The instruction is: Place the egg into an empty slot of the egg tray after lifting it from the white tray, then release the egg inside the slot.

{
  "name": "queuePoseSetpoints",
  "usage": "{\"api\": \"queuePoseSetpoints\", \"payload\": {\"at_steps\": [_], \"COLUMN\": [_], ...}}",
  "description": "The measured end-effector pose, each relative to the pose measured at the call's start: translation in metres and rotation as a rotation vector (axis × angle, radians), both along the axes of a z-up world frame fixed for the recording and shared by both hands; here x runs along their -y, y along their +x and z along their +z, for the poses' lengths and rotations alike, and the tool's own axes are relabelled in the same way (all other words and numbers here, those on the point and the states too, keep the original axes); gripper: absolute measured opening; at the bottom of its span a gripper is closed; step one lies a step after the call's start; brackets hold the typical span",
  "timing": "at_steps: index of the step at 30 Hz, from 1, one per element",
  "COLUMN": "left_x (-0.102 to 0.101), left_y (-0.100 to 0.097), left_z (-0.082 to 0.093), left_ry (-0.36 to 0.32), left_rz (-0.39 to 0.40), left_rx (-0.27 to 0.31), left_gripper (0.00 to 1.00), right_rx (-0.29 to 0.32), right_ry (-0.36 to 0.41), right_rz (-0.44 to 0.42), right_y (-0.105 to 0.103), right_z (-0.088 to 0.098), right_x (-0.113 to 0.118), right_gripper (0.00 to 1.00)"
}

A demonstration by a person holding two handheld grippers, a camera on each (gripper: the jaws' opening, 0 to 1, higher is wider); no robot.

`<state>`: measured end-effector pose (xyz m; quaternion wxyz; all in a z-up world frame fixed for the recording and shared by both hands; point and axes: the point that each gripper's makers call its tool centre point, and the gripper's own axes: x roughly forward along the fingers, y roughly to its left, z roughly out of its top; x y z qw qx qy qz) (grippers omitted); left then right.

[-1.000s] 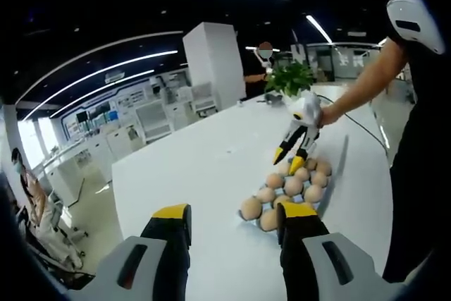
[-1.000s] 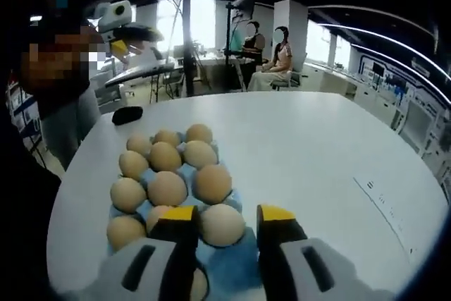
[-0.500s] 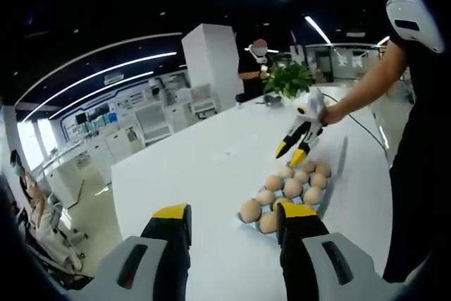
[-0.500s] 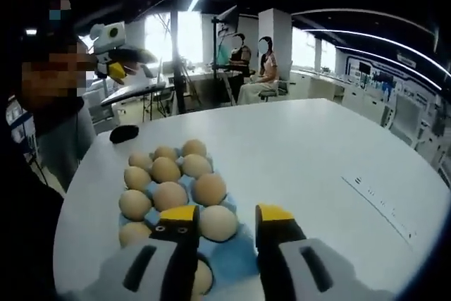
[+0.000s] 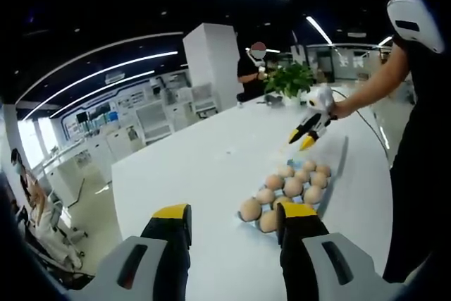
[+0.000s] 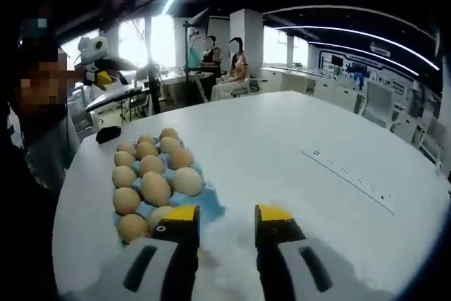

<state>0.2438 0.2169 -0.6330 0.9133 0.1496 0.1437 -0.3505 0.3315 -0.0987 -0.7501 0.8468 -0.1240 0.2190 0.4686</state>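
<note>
Left gripper: jaws apart, nothing between the yellow-tipped fingers, rising from 6 o'clock in the left gripper view. Right gripper: jaws apart and empty in its own view. In the left gripper view it appears at 2 o'clock, held on an outstretched arm, jaws angled down.

Eggs matt shell; table smooth white, slight sheen; tray blue, matt

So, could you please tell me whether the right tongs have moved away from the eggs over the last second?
Yes. In the left gripper view, the right tongs have lifted up and away from the eggs, which sit unmoved on the table.
</note>
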Motion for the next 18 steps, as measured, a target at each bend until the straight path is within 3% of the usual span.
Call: {"api": "queuePoseSetpoints", "payload": {"at_steps": [11,18], "left_x": [0.005,0.005], "left_y": [0.0,0.001], "left_z": [-0.001,-0.001], "left_ry": [0.001,0.002], "left_rz": [-0.009,-0.007], "left_rx": [-0.004,-0.008], "left_gripper": [0.49,0.49], "right_rx": [-0.022,-0.007], "right_ry": [-0.028,-0.046], "right_rz": [-0.112,-0.259], "right_y": [-0.003,0.011], "right_z": [-0.006,-0.002], "right_x": [0.059,0.118], "right_gripper": [0.31,0.31]}}
